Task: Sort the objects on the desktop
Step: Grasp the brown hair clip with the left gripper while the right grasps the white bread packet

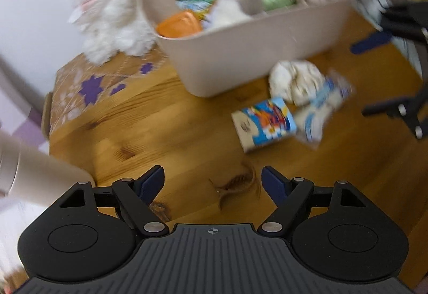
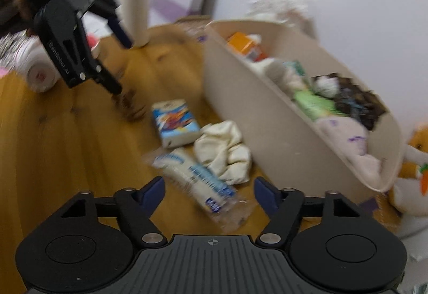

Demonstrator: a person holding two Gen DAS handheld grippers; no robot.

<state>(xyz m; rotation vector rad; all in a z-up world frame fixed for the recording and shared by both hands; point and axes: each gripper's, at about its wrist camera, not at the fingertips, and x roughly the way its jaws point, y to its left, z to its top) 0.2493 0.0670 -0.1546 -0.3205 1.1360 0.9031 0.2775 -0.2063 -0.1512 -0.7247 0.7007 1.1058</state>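
L tool (image 1: 211, 176) wide, bare wood btwn; R tool (image 2: 208, 187) wide over wipes pack (image 2: 192, 181); bin (image 1: 240, 58) edge near

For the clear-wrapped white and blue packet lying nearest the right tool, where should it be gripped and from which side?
Probably the packet is best gripped across its narrow middle from above, tool fingers straddling its long sides. It lies flat and elongated on the wooden table, with the crumpled cloth close against one side, so the end nearer the right tool looks clearer.

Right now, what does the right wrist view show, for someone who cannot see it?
Open right gripper hangs over a plastic-wrapped packet on a wooden table, beside a crumpled cloth and small carton. A full beige bin stands behind.
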